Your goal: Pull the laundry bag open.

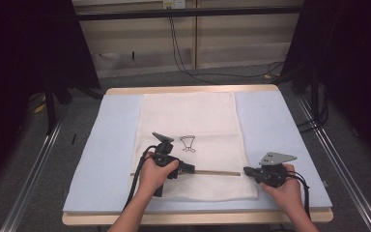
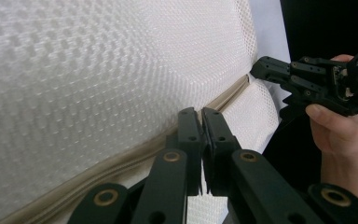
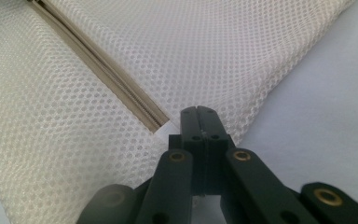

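White mesh laundry bag (image 1: 189, 140) lies flat mid-table on a pale blue mat (image 1: 111, 145), with a beige zipper (image 1: 217, 172) running across near its front edge. Left gripper (image 1: 188, 168) is pressed together on the zipper line; can't tell if it's actually pinching anything. Right gripper (image 1: 246, 170) is closed too, at the zipper's end on the bag's right edge. Bare mat either side. That little wire thing (image 1: 188, 143) on the bag is too small to make out.

A pale blue mat (image 1: 106, 159) covers the wooden table (image 1: 193, 218); grey floor (image 1: 24, 183) surrounds it; black curtains (image 1: 9, 72) flank beige wall panels (image 1: 232, 43).
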